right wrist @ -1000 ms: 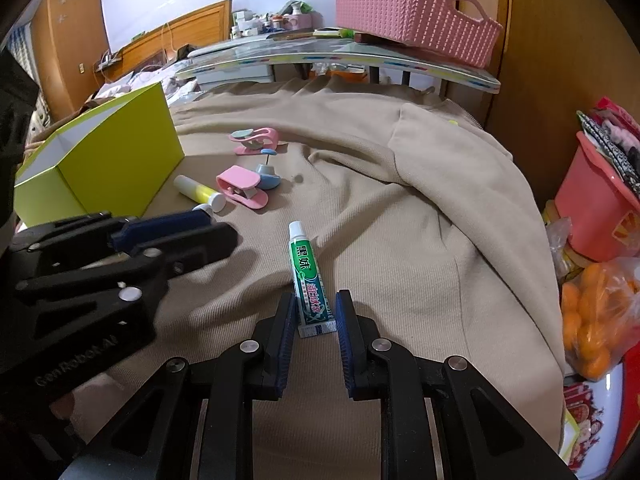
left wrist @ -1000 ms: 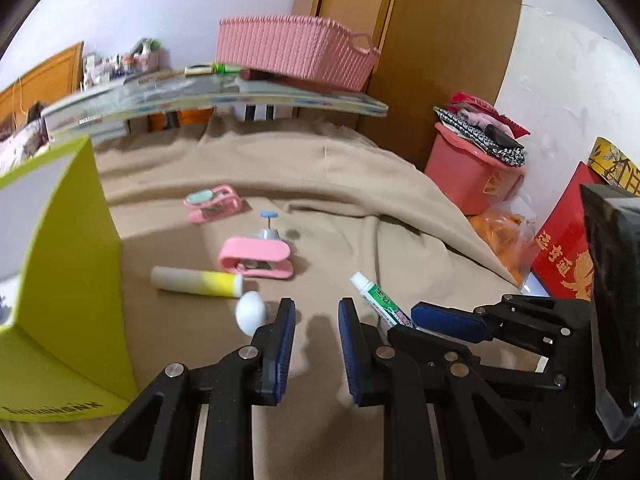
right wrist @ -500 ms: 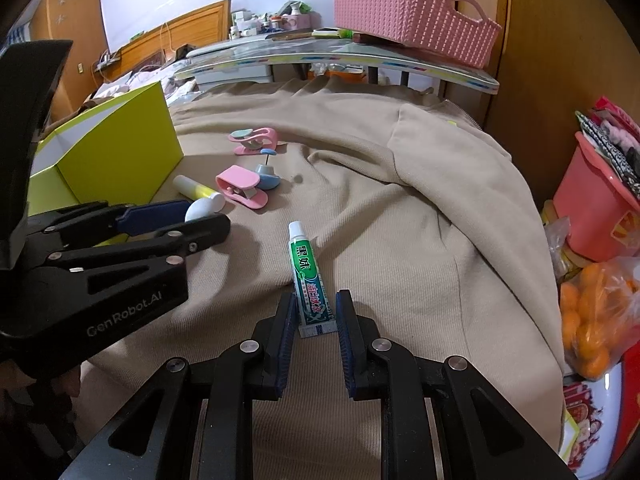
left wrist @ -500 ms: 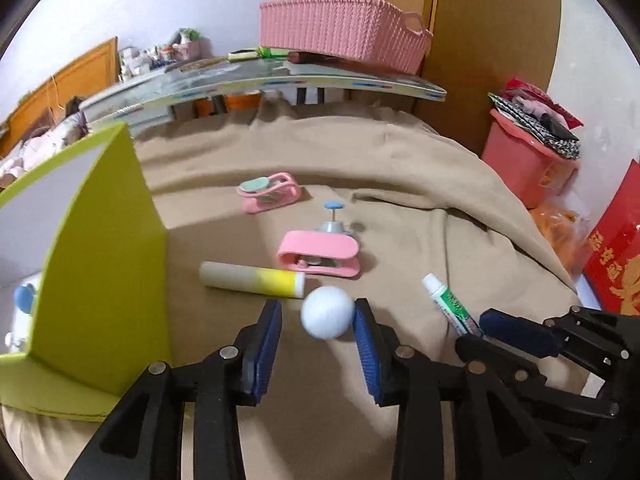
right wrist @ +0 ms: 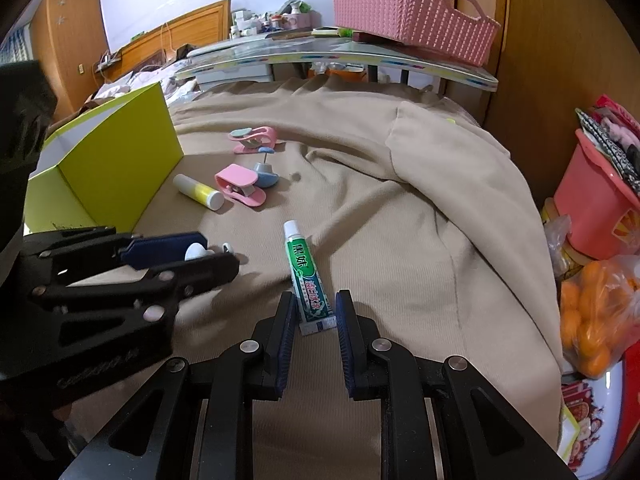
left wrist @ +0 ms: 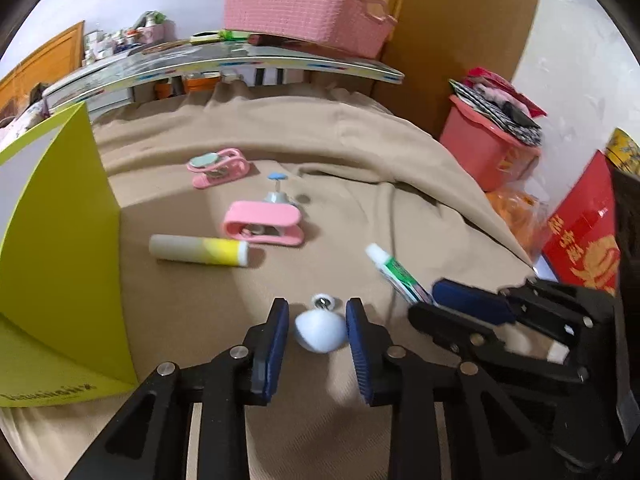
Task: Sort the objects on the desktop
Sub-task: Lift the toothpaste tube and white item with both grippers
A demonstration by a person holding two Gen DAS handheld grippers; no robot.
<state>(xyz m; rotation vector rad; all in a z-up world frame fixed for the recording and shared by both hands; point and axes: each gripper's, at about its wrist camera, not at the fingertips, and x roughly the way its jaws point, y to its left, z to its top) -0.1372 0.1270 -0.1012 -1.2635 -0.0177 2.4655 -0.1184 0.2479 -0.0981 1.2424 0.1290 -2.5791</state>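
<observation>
A tan cloth is shown covering the work surface. The left gripper is lowered to the cloth with its jaws spread on either side of a small white dome-shaped object; a narrow gap is seen on each side, so the object is bracketed rather than pinched. The same object is glimpsed from the right wrist view between the left gripper's blue pads.

The right gripper is set over the crimped end of a green-and-white toothpaste tube, which lies flat on the cloth with its white cap pointing away. The jaws are held narrowly apart, flanking the tube's end; whether the pads touch it cannot be told.

Farther out, a yellow-and-white glue stick is laid on its side, just beside a pink clip. A blue pin-like piece stands behind that clip, and a second pink clip rests beyond. A lime-green open box is placed at the left. A pink woven basket sits on a raised board at the back.
</observation>
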